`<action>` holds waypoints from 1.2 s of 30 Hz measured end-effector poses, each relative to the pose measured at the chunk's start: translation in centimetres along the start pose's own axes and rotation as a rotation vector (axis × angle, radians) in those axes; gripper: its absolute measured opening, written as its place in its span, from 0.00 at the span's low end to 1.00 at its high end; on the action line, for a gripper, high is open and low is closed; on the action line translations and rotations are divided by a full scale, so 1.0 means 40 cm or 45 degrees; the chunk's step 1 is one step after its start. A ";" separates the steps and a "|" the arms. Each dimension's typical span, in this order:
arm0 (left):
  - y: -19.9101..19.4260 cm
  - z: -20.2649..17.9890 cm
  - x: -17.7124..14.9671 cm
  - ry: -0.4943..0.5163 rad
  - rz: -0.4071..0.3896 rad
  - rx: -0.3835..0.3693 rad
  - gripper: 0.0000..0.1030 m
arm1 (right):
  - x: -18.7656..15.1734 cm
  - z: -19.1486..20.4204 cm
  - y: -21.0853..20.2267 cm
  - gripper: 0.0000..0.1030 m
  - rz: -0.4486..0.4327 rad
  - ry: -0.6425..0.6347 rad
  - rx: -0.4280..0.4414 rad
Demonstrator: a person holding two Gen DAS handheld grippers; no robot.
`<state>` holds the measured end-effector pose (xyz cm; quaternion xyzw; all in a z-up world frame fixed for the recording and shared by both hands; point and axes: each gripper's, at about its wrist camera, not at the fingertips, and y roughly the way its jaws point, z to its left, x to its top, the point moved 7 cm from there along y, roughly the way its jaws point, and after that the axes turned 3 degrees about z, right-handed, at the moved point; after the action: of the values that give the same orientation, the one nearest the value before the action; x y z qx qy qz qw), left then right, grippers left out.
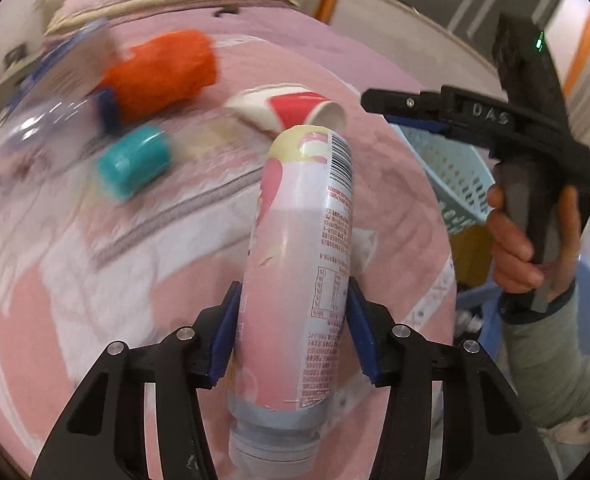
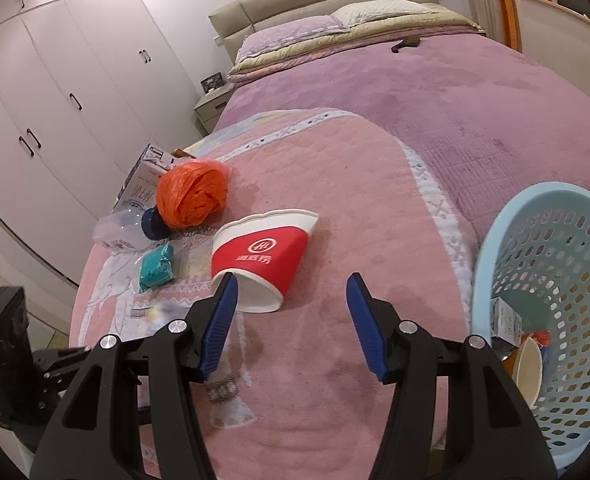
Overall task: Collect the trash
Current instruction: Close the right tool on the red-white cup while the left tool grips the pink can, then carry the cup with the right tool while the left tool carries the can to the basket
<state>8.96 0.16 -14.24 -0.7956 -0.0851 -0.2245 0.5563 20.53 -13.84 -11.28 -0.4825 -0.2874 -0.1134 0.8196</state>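
Observation:
My left gripper [image 1: 293,332] is shut on a pink and white labelled bottle [image 1: 299,264] and holds it above the pink blanket [image 1: 75,280]. A red and white paper cup [image 2: 261,258] lies on its side on the blanket, just beyond my open, empty right gripper [image 2: 291,320]. The cup also shows in the left wrist view [image 1: 291,110]. My right gripper also shows in the left wrist view [image 1: 399,108], beside the light blue basket [image 1: 451,168]. The basket [image 2: 543,280] stands at the bed's right edge with some trash inside.
On the blanket's left side lie an orange plastic bag [image 2: 193,194], a teal wad [image 2: 157,266], a clear plastic bottle with a dark blue cap [image 2: 131,228] and a carton [image 2: 145,178]. White wardrobes stand to the left. Pillows [image 2: 295,36] lie at the bed's head.

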 end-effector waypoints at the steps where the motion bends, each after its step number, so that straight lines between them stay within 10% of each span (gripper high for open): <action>1: -0.015 0.013 -0.016 -0.034 -0.021 0.008 0.47 | 0.000 0.010 0.007 0.52 0.007 -0.012 0.003; 16: -0.155 0.271 -0.097 -0.484 -0.259 0.316 0.47 | 0.021 0.076 0.109 0.73 -0.037 -0.042 -0.147; 36: -0.219 0.341 -0.131 -0.570 -0.486 0.456 0.67 | -0.006 0.113 0.132 0.73 -0.087 -0.196 -0.313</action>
<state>4.53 16.56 -13.02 -0.6844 -0.3905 -0.1259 0.6027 21.16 -7.31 -13.57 -0.5765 -0.3495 -0.1382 0.7256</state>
